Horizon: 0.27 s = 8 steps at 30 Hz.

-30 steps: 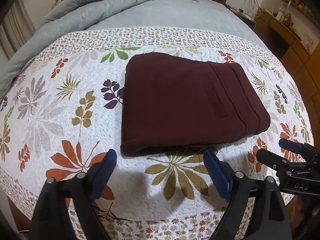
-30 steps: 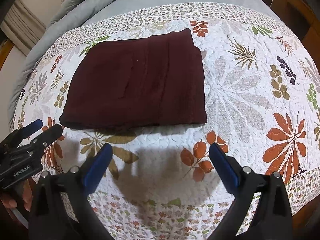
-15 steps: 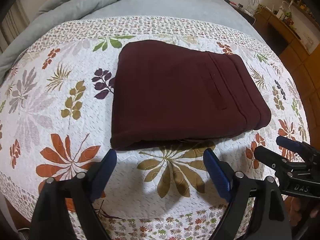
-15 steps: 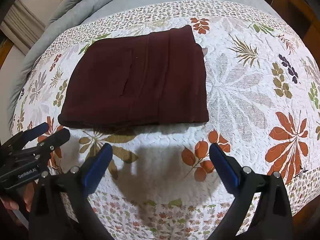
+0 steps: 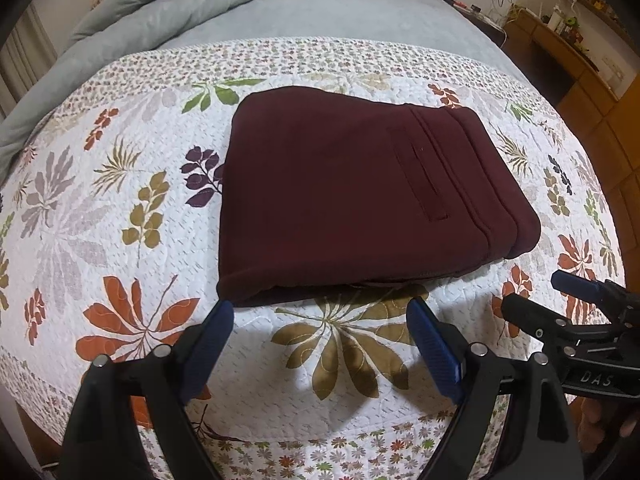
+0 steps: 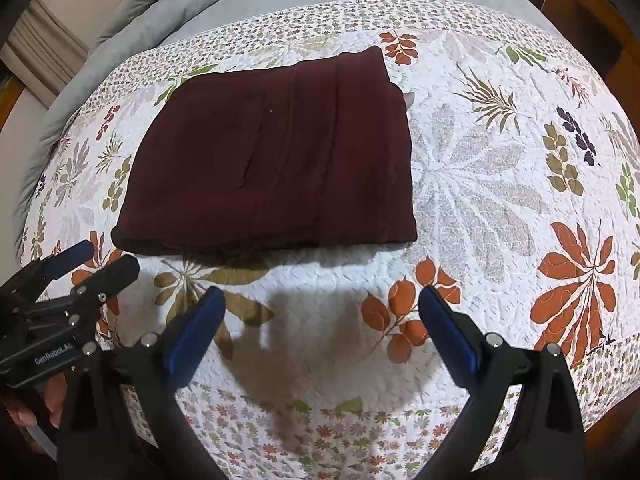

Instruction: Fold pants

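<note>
Maroon pants (image 5: 360,196) lie folded on the bed quilt (image 5: 120,240), unchanged; both left gripper (image 5: 320,344) and right gripper (image 6: 322,332) fingers apart, empty. Fold looks complete.

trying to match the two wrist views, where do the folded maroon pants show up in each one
Left wrist view: the folded maroon pants lie in the middle, a little right of centre, above the left hand-held gripper.
Right wrist view: they lie upper left of centre.
Shared landmark: the olive leaf print on the quilt, just below the pants' near edge.
</note>
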Tool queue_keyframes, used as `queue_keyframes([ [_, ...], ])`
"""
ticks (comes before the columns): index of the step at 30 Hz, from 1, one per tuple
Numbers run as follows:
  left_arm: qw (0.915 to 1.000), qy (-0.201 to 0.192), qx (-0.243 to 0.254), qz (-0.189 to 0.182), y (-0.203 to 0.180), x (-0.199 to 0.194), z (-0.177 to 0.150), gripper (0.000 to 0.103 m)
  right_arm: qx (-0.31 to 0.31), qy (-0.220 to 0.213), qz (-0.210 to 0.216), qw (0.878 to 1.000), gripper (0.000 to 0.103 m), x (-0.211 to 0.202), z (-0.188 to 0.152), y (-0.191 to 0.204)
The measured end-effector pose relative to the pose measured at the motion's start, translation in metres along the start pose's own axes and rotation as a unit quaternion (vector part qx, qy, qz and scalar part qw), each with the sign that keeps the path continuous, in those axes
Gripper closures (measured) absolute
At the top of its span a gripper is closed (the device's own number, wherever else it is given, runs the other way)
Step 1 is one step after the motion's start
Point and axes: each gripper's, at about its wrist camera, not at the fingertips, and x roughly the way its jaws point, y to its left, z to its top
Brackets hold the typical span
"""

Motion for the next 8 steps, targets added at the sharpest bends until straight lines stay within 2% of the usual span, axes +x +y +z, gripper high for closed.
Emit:
queue_keyframes([
  [8, 1.0000, 0.005, -0.003, 0.003, 0.0015, 0.0008, -0.0001, 0.015, 0.001, 0.001, 0.002, 1.000, 0.006, 0.0007, 0.0003, -0.0005],
])
